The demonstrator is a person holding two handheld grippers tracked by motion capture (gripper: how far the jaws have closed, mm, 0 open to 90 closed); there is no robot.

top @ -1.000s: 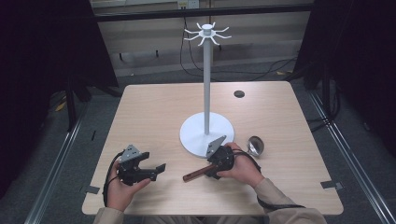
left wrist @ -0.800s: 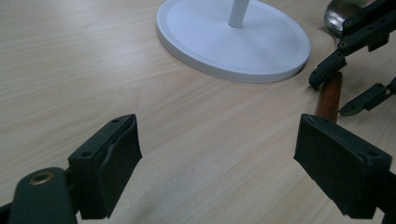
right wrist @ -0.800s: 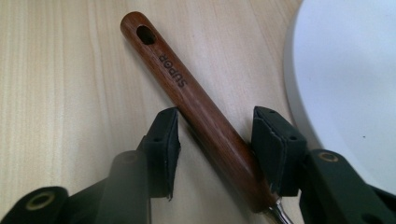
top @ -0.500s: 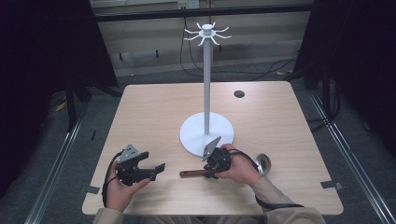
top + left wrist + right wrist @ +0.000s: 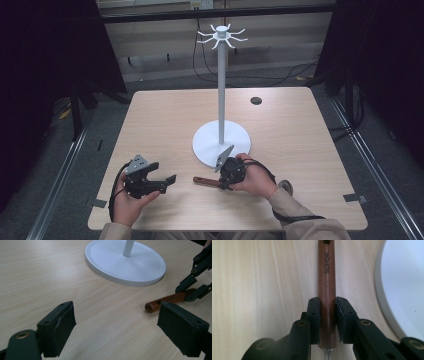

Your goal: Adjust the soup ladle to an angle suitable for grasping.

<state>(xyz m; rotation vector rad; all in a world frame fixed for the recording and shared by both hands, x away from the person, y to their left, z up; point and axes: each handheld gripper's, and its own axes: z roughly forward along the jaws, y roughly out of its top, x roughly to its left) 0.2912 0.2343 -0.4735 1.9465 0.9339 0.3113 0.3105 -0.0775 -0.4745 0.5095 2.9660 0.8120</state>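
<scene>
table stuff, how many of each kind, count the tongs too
white hook stand: 1
wooden-handled utensil: 1
tongs: 2, left tongs open, right tongs shut on the utensil handle
small black disc at the table's far side: 1
total: 5

A white stand (image 5: 221, 142) sits on the table (image 5: 165, 115), its round base nearer the front edge than the back, roughly midway between the side edges. Its upright pole carries a ring of hooks (image 5: 221, 36) at the top. A dark round hole (image 5: 256, 100) lies near the back right corner.
</scene>
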